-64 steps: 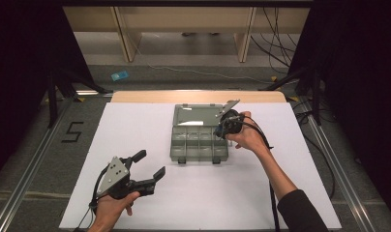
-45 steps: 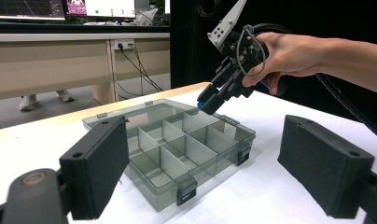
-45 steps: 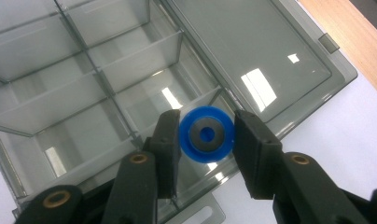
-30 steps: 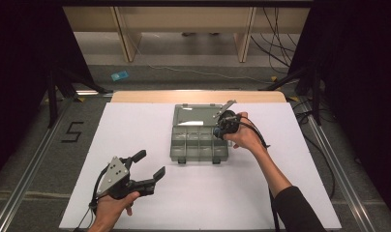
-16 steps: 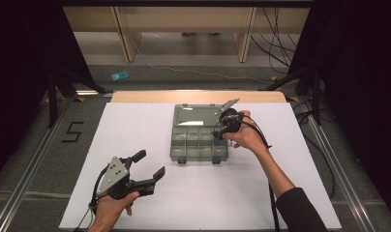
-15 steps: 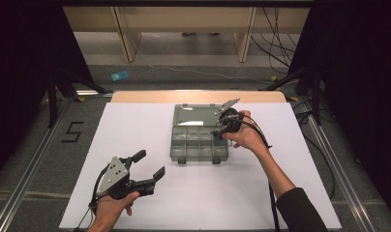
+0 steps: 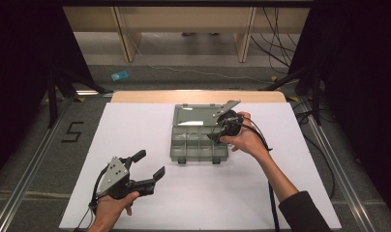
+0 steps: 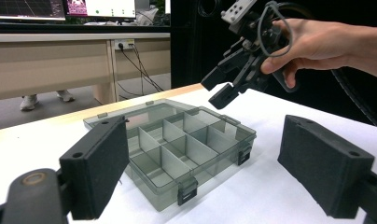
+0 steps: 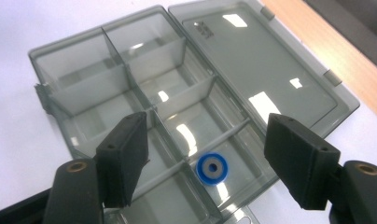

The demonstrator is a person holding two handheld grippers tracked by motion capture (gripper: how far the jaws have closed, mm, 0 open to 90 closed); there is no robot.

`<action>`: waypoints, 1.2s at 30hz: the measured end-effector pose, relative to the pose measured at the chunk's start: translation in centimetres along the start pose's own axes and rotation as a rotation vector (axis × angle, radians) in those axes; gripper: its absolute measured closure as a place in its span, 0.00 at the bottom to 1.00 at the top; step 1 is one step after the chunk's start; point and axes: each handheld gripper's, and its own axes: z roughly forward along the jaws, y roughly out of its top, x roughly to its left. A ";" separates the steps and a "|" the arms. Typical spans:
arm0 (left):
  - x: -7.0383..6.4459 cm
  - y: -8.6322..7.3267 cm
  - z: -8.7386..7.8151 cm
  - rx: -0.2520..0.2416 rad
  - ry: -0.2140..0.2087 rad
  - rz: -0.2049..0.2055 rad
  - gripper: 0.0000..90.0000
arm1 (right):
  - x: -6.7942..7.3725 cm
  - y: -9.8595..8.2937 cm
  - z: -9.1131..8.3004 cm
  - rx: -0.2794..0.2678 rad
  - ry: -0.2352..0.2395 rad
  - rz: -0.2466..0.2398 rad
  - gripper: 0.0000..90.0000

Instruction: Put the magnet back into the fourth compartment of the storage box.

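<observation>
A smoky transparent compartment box (image 7: 198,155) lies open mid-table, its lid (image 7: 195,116) folded flat toward the far side. Over the box's right end hovers my right gripper (image 7: 217,134), open and holding nothing. In the right gripper view, its jaws (image 9: 205,135) spread above a small blue ring (image 9: 211,169) that rests in one compartment of the box (image 9: 74,53). The other compartments look empty. My left gripper (image 7: 149,164) is open near the table's front left, well short of the box. The left gripper view looks past my left gripper (image 8: 210,172) to the box (image 8: 210,156) and the right gripper (image 8: 226,88) above it.
A white sheet (image 7: 135,125) covers the table, with a wooden strip (image 7: 150,96) along the far edge. On the floor lie a "5" mark (image 7: 71,131) at the left and a blue item (image 7: 119,76) beyond. Cables (image 7: 276,53) run at the far right.
</observation>
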 end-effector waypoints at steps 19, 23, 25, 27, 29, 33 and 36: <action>0.0 0.0 0.0 0.000 0.001 -0.001 0.17 | 1.8 -0.8 -2.9 -0.158 0.030 0.015 0.31; 0.0 0.0 0.0 0.003 0.001 0.002 0.17 | 2.4 -1.1 -3.3 -0.184 0.046 0.017 0.31; 0.1 0.0 0.0 0.004 0.002 0.005 0.17 | 2.6 -1.3 -3.6 -0.197 0.056 0.017 0.31; 0.1 0.0 0.0 0.006 0.001 0.007 0.17 | 3.0 -1.5 -3.8 -0.214 0.065 0.020 0.31; 0.0 -0.1 0.1 0.007 0.002 -0.003 0.17 | 3.3 -1.7 -4.0 -0.235 0.071 0.029 0.31; 0.0 -0.1 0.0 0.006 0.004 -0.002 0.17 | 3.9 -2.2 -4.2 -0.269 0.090 0.042 0.29; 0.1 -0.1 0.0 0.007 0.004 -0.002 0.17 | 4.3 -2.4 -4.4 -0.285 0.091 0.049 0.29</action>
